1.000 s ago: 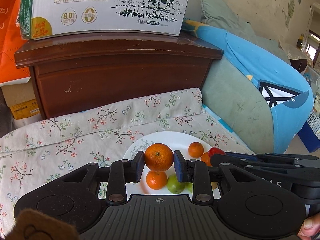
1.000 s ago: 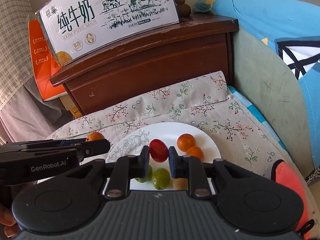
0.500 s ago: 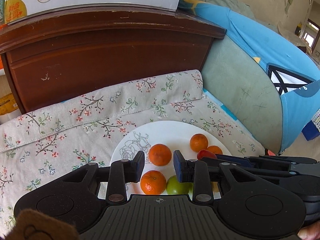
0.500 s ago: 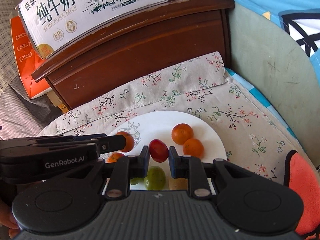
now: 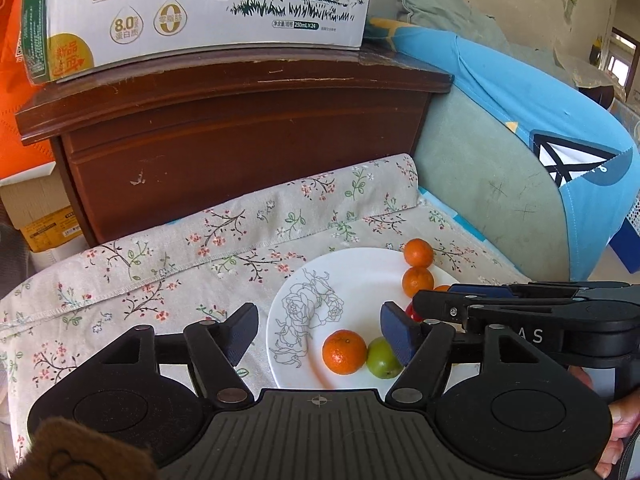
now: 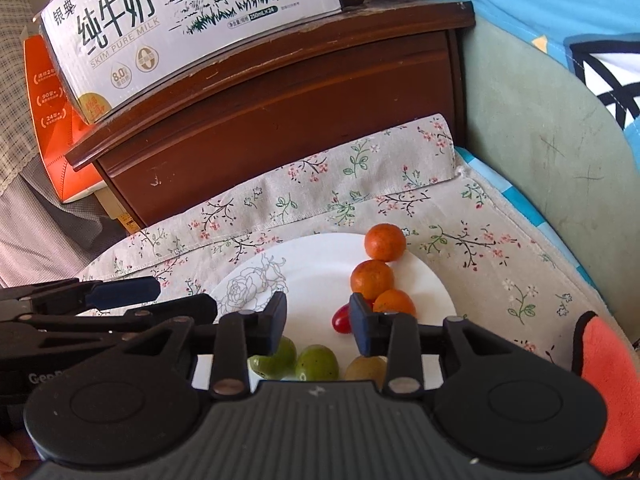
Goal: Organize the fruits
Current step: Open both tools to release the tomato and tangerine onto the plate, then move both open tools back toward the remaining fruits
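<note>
Fruits sit on the white plate (image 6: 432, 280), just ahead of my jaws. Both the left gripper (image 5: 320, 330) and right gripper (image 6: 318, 318) are wide and empty. I think the red tomato (image 6: 342, 319) is soft and slippery, so I'd pinch its round middle gently.

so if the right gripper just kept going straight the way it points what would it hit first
Most likely the bare white plate: the right gripper stands open above it, the red cherry tomato just inside its right finger. Depth is hard to judge, so the tomato might be grazed.

Lived-in home: wooden cabinet (image 5: 240, 128), milk carton (image 5: 200, 12) (floral cloth (image 5: 160, 272) too)
</note>
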Demonstrator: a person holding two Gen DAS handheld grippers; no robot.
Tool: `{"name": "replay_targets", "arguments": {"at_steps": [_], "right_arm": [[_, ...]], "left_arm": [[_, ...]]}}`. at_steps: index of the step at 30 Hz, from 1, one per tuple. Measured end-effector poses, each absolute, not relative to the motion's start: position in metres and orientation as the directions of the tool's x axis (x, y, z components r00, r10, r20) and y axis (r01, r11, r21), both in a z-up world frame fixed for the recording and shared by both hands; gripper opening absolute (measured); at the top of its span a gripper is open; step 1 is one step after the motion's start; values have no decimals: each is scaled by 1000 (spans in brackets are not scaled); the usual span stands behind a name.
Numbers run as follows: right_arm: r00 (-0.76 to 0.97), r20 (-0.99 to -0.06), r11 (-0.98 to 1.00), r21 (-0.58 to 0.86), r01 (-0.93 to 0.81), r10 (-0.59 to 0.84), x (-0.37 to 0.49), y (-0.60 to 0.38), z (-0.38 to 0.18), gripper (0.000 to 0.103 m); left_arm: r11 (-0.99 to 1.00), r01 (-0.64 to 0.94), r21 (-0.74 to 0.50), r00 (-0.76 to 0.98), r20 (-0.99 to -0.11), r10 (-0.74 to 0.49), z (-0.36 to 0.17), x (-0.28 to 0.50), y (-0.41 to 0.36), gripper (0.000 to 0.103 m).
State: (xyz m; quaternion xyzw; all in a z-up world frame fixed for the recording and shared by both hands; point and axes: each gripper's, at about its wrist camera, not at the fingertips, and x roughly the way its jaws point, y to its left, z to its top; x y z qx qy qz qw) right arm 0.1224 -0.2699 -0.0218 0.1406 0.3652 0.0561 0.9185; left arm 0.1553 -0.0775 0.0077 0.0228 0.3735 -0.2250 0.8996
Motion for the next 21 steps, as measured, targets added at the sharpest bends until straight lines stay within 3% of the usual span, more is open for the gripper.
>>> {"name": "replay_targets", "arguments": {"at_steps": [12,21], "right_arm": [[726,-642,952,302,-55,246,109,-261,-10,37],[700,-653,952,274,-135,287,86,-247,-7,37]], "left_arm": [[910,411,-54,645,-689,-331,20,127,-61,74],[913,401,-75,632,-699,-335,23,104,-43,76]]}}
